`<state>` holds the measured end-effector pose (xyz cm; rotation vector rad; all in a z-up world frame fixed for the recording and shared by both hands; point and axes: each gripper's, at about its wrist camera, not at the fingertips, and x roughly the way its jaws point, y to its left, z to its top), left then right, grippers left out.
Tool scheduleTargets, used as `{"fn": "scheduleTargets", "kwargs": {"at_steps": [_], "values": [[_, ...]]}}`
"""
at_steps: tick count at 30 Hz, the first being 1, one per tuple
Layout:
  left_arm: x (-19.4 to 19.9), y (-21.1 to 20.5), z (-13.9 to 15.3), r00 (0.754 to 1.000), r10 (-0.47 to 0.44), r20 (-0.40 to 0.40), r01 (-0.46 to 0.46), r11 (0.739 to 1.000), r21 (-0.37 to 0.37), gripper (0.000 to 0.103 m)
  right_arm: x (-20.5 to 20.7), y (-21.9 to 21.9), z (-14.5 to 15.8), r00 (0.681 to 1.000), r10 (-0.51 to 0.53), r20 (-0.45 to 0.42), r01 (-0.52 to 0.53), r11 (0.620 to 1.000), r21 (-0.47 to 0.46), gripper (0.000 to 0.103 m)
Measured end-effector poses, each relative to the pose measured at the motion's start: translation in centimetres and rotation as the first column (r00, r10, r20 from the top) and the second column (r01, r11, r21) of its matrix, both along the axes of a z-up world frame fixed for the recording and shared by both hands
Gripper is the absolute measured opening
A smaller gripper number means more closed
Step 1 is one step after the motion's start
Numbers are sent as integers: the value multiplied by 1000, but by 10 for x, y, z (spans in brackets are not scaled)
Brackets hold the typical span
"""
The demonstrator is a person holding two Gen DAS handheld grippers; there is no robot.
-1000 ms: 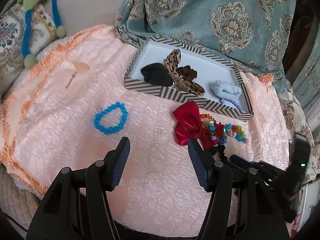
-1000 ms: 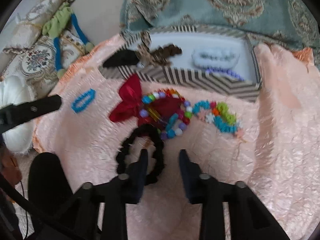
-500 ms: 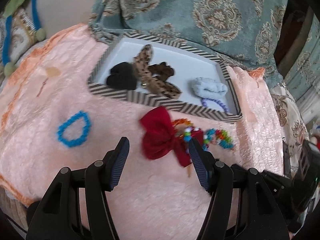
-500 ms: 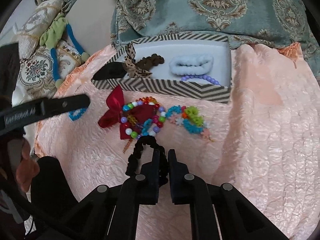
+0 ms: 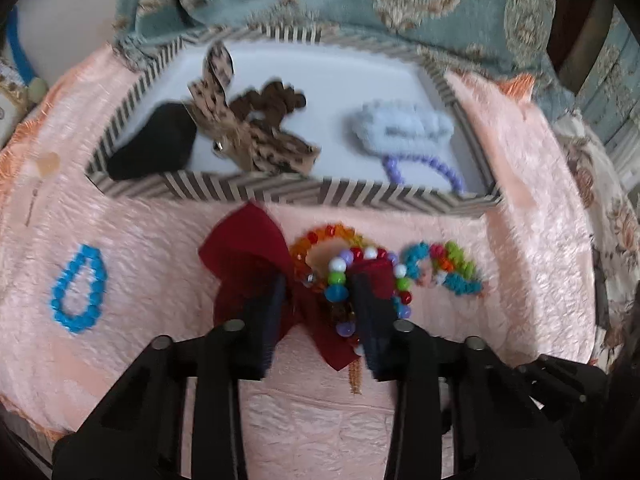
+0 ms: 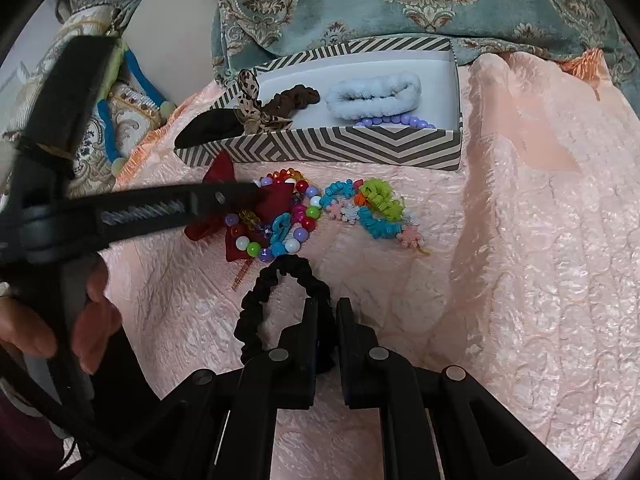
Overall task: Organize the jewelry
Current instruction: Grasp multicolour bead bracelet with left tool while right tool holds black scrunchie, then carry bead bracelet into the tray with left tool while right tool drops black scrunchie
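A dark red bow [image 5: 244,256] lies on the pink cloth with a multicolour bead bracelet [image 5: 340,276] draped over it. My left gripper [image 5: 320,300] points down on them. Its jaws are closing, with the bow's middle and part of the bracelet between the pads, which touch the bow on both sides. In the right wrist view one left fingertip [image 6: 224,198] lies across the bow [image 6: 280,200]. My right gripper [image 6: 328,320] is shut on the near side of a black scrunchie [image 6: 276,280], whose loop rests on the cloth.
The striped box [image 5: 280,192] behind holds a leopard bow [image 5: 224,120], dark scrunchies, a pale blue scrunchie [image 5: 400,128] and purple beads. A blue bracelet [image 5: 78,288] lies left, coiled hair ties [image 5: 452,268] right. A person's hand [image 6: 92,312] holds the left gripper. Teal patterned fabric lies behind.
The left gripper moved right and down onto the red bow, and its jaws narrowed around it. The right gripper closed on the black scrunchie and stays shut.
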<state>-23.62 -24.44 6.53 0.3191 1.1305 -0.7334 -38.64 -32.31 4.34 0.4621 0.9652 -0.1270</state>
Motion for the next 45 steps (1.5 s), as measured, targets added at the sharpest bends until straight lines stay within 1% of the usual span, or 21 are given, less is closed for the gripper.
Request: {"fn": "scheduleTargets", "kwargs": {"at_steps": [2,3,5,10,15,18,21,24,33,39,45], "values": [[1,0,-1,1000,2,12,-2,1000,-1,24,0,0,0,1000,0,6,0,1000,2,8],[1,0,0,1000,-1,12,1,1000,-4,18,0,0,-1,1000,1,9,-1,1000,-1,8],[1,1,4,1000,-9,18,9,1000,-17,12,-1,1,0,1000,4,15,-4,1000,-11,7],[2,13,24,1000,-20,-12,19,996,-86,10,-5,1,11,999,5,45,-5,1000,-15,7],[4,22,48,999,-27,-45,20,988,-150,10,-10,-1,33,996,4,93,-3,1000,-13,7],[5,25,60,998,-32,-56,22,984,-177,10,-11,-2,44,994,2,113,0,1000,-17,7],[5,31,70,999,-25,-41,17,982,-187,10,-13,-2,53,992,0,125,2,1000,-21,6],[6,39,77,999,-8,-43,-2,978,-207,10,-14,0,58,991,2,136,2,1000,-24,7],[11,46,97,1000,14,4,-13,978,-209,10,-7,-4,76,988,2,157,7,999,-53,6],[18,36,105,997,20,77,-7,985,-174,10,7,-16,89,987,0,164,14,996,-84,6],[32,21,104,994,31,105,-15,989,-150,10,31,-37,99,986,-18,168,36,994,-105,6]]}}
